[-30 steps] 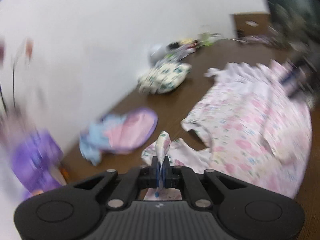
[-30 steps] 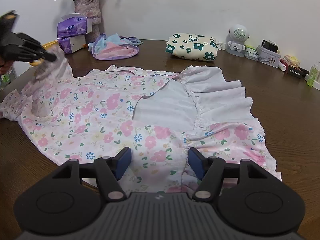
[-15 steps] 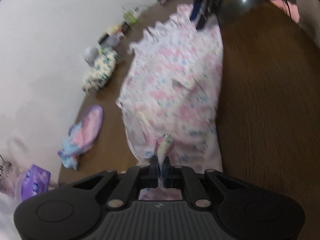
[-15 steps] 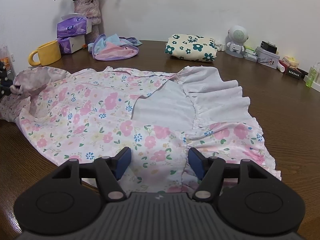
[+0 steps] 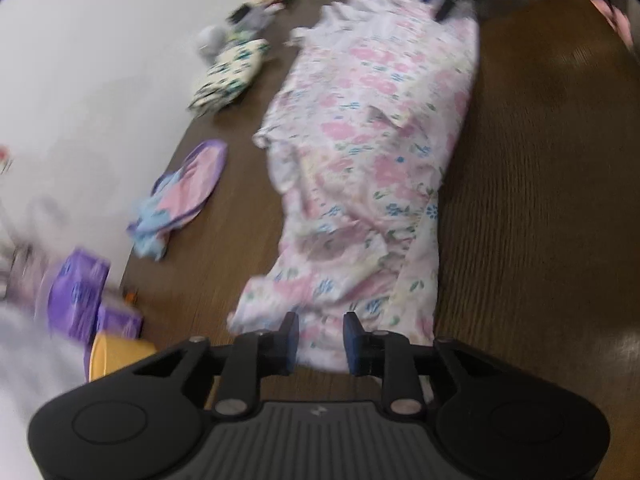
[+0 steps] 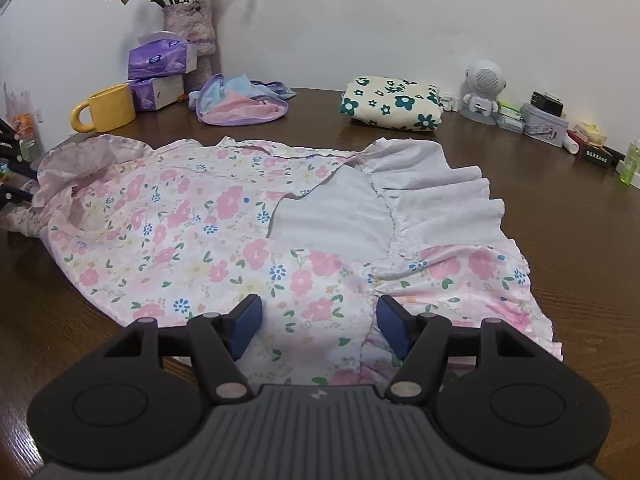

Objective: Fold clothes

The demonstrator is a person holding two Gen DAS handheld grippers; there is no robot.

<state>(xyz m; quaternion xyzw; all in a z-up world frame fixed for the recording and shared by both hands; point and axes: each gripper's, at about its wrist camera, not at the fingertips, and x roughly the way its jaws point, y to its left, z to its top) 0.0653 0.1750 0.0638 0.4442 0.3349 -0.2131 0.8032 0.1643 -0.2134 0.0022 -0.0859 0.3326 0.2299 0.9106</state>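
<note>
A pink floral dress point(image 6: 224, 236) lies spread across the middle of the brown wooden table point(image 6: 568, 240), its white ruffled hem point(image 6: 436, 204) toward the right of the right wrist view and a bunched sleeve at the left edge. At the bottom of the left wrist view the left gripper point(image 5: 320, 338) is opening its jaws over the crumpled sleeve end of the dress point(image 5: 360, 184), the blue pads not pressing the fabric lying between them. The right gripper point(image 6: 318, 330) stands spread wide above the dress's near edge at lower centre, gripping nothing.
</note>
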